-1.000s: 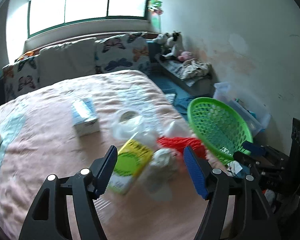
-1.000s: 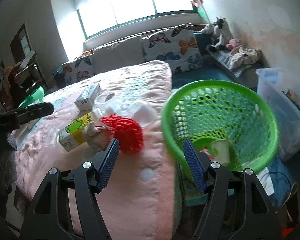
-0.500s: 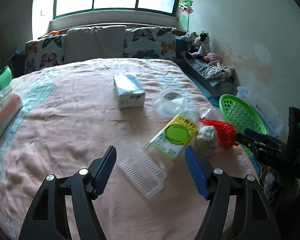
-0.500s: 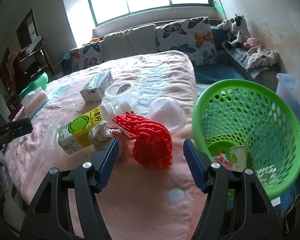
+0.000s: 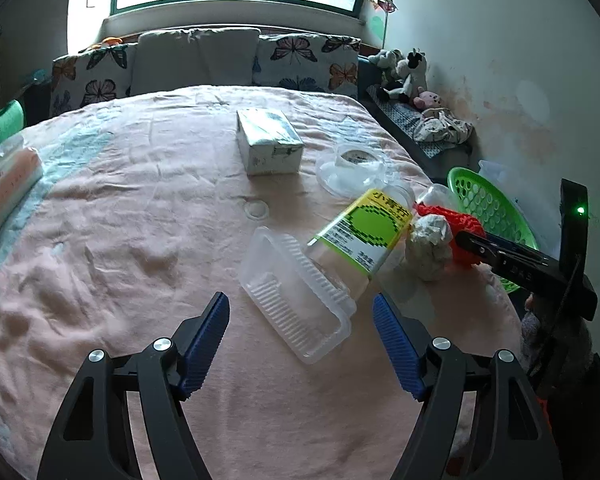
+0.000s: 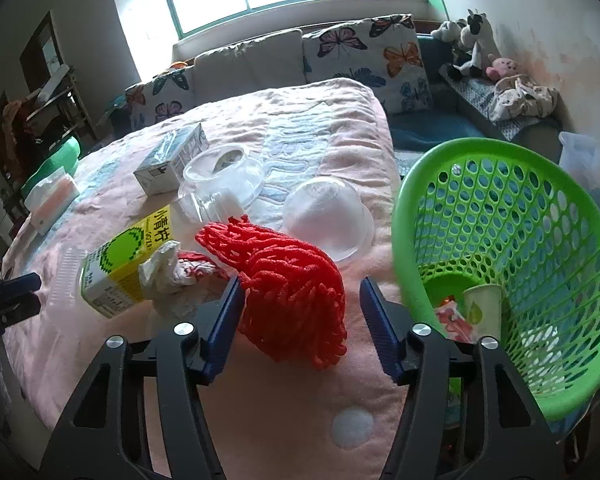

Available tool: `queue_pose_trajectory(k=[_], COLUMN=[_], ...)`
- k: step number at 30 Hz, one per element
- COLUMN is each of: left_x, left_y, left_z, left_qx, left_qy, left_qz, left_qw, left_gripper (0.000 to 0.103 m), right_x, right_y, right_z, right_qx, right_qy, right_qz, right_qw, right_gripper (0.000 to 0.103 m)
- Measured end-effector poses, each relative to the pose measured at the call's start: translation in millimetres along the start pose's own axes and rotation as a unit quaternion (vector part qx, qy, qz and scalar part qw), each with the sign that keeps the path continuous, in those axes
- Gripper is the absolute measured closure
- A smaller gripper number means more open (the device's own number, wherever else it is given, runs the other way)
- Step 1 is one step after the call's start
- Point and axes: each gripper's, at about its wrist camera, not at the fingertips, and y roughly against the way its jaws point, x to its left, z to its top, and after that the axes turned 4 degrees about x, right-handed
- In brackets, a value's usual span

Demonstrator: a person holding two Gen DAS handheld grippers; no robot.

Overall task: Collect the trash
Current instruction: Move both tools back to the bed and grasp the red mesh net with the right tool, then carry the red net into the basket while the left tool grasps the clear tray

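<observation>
Trash lies on the pink bed. A clear plastic tray (image 5: 300, 300) sits just ahead of my open, empty left gripper (image 5: 301, 334). Beyond it lie a yellow-green drink carton (image 5: 364, 228), a crumpled white tissue (image 5: 428, 244) and a red foam net (image 5: 466, 226). In the right wrist view my open right gripper (image 6: 302, 320) straddles the near end of the red net (image 6: 292, 284), with the tissue (image 6: 168, 272) and carton (image 6: 120, 264) to its left. A green basket (image 6: 512, 264) stands at the right, holding a paper cup (image 6: 482, 308) and wrappers.
A white box (image 5: 268, 146), a clear plastic bowl (image 6: 224, 178) and a clear dome lid (image 6: 328, 220) lie farther up the bed. A tissue pack (image 5: 4, 188) sits at the left edge. Butterfly pillows line the headboard. A clear storage bin (image 6: 580, 156) stands behind the basket.
My left gripper has pulled back and swung left, now facing the clear tray. My right gripper has swung left from the basket and closed in on the red net.
</observation>
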Motion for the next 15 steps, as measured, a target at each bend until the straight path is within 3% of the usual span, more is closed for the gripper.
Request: queue_pose_trajectory(k=[5, 7, 15], left_x=[-4.5, -5.2, -11.1], left_y=[-9.6, -12.4, -19.6], left_z=[-2.5, -4.2, -8.8], left_qx=[0.007, 0.010, 0.013], left_qy=[-0.006, -0.006, -0.016], left_qz=[-0.007, -0.011, -0.018], left_qw=[0.9999, 0.9999, 0.9996], left_gripper=[0.035, 0.041, 0.060], right_x=[-1.1, -1.6, 0.6], right_y=[0.7, 2.5, 16.6], right_z=[-1.6, -1.9, -3.3], right_qx=[-0.001, -0.004, -0.017], right_qy=[0.001, 0.000, -0.003], right_qz=[0.001, 0.001, 0.002], right_qw=[1.000, 1.000, 1.000], right_gripper=[0.056, 0.059, 0.061])
